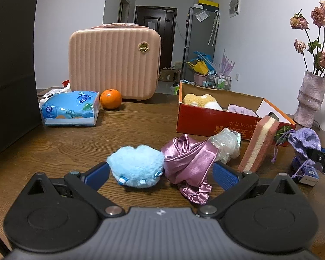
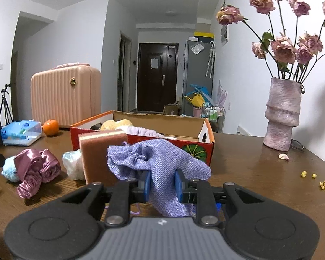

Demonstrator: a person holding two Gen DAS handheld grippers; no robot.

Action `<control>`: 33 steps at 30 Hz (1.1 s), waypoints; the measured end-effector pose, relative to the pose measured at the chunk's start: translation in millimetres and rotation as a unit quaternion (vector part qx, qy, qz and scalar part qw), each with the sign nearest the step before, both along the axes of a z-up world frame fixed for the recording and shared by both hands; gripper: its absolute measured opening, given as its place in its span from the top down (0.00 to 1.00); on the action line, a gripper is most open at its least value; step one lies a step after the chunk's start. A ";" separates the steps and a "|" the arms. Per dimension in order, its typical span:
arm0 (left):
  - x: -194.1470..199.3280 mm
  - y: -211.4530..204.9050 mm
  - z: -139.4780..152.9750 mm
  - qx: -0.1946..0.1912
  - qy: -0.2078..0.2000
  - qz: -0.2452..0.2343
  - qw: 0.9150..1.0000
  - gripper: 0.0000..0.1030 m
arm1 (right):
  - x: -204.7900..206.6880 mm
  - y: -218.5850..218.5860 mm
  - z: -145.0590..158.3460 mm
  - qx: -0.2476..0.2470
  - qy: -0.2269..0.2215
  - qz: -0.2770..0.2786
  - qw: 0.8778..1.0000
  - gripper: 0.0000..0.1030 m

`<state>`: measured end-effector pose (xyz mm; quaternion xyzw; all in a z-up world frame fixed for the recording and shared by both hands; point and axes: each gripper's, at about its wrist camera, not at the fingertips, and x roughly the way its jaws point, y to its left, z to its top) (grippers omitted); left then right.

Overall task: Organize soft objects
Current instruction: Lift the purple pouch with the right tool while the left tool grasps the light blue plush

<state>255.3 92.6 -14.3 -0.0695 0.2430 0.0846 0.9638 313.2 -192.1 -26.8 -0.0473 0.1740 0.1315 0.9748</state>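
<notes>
Right hand-held gripper (image 2: 162, 186) we see clenched on lilac woven drawstring pouch (image 2: 162, 164), red cardboard box (image 2: 140, 138) at twelve o'clock, left hand-held gripper (image 1: 161, 173) released around fluffy blue plush (image 1: 136, 166).

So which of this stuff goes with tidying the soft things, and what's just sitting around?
Job: lilac woven drawstring pouch, fluffy blue plush, mauve satin scrunchie, pink sponge block, red cardboard box.
Lying about: orange, tissue pack, pink suitcase, vase.

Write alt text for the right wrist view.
The right gripper is shut on a purple drawstring pouch, held in front of an open red cardboard box on a wooden table. A pink sponge leans against the box; a vase of dried roses stands right.
</notes>
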 end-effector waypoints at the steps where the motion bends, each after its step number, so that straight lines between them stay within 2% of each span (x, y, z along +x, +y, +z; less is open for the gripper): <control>1: 0.0 0.2 -0.1 0.000 0.000 0.001 1.000 0.00 | -1.3 -0.4 0.1 0.001 -0.001 -0.001 1.000 0.78; 7: 1.7 6.5 -2.0 0.015 0.006 0.005 1.000 0.00 | -2.1 -2.3 -0.1 0.007 0.000 -0.005 1.000 0.78; 16: 20.6 37.4 -17.4 0.042 0.049 0.018 0.998 0.00 | -3.5 -3.7 -0.5 0.011 -0.003 -0.011 1.000 0.78; 21: 34.6 49.8 -27.7 0.034 0.071 0.002 0.997 0.00 | -3.8 -2.9 -0.8 0.012 -0.003 -0.013 1.000 0.78; 26: 46.4 47.9 -32.1 0.039 0.072 -0.017 0.997 0.00 | -3.8 -3.8 -0.6 0.012 -0.003 -0.014 1.000 0.78; 33: 62.4 45.2 -35.7 0.058 0.069 -0.015 0.996 0.00 | -2.2 -3.6 -1.5 0.012 -0.001 -0.017 1.000 0.78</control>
